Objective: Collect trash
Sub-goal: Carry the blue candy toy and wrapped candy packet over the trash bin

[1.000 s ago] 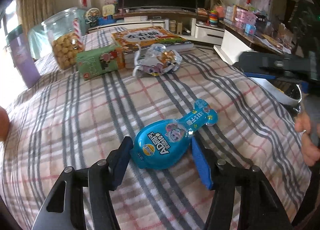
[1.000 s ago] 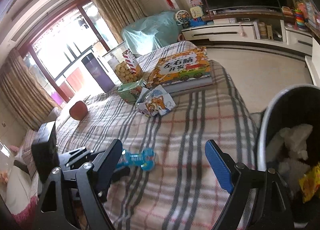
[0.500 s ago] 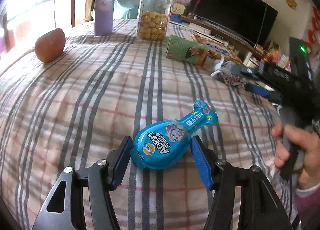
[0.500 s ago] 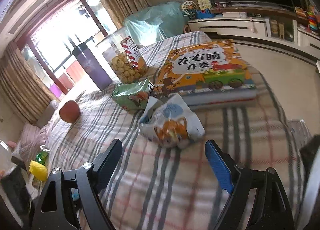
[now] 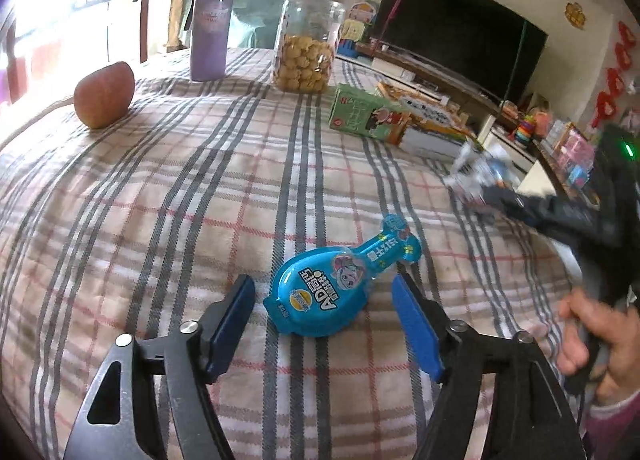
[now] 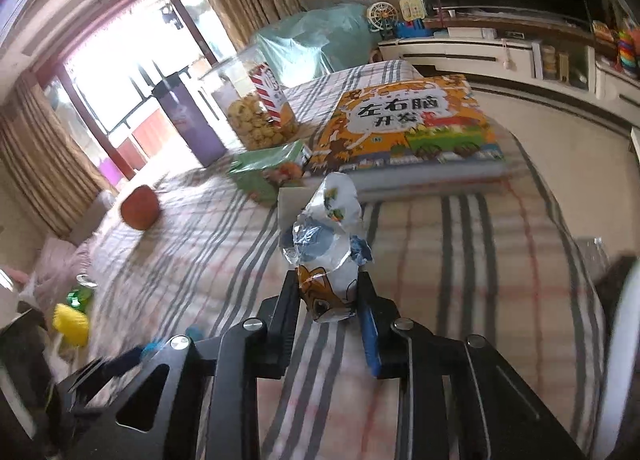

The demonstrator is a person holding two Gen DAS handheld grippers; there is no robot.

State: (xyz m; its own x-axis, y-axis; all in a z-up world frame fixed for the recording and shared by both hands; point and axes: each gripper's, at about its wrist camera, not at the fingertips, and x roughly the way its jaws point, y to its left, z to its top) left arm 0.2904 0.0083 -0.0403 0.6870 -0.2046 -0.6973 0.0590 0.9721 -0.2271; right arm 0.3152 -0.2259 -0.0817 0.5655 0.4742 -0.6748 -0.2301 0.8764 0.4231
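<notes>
A blue bottle-shaped snack pack (image 5: pixel 332 288) lies flat on the plaid tablecloth (image 5: pixel 160 199). My left gripper (image 5: pixel 320 302) straddles it with its jaws opening, and both blue pads stand clear of the pack. A crumpled white snack wrapper (image 6: pixel 326 248) with a cartoon fox sticks up between the fingers of my right gripper (image 6: pixel 329 300), whose jaws are closing and pinch its lower end. In the left wrist view the same wrapper (image 5: pixel 476 175) shows blurred at the tip of the right gripper (image 5: pixel 494 195), which a hand (image 5: pixel 600 340) holds.
Along the table's far side stand an apple (image 5: pixel 105 95), a purple tumbler (image 5: pixel 210 25), a cookie jar (image 5: pixel 306 49), a green carton (image 5: pixel 366 115) and an orange children's book (image 6: pixel 408 127). A bin's pale rim (image 6: pixel 624 340) shows off the table's right edge.
My right gripper swung from the bin toward the wrapper and closed on it. The left jaws spread off the blue pack, and the left view rolled.
</notes>
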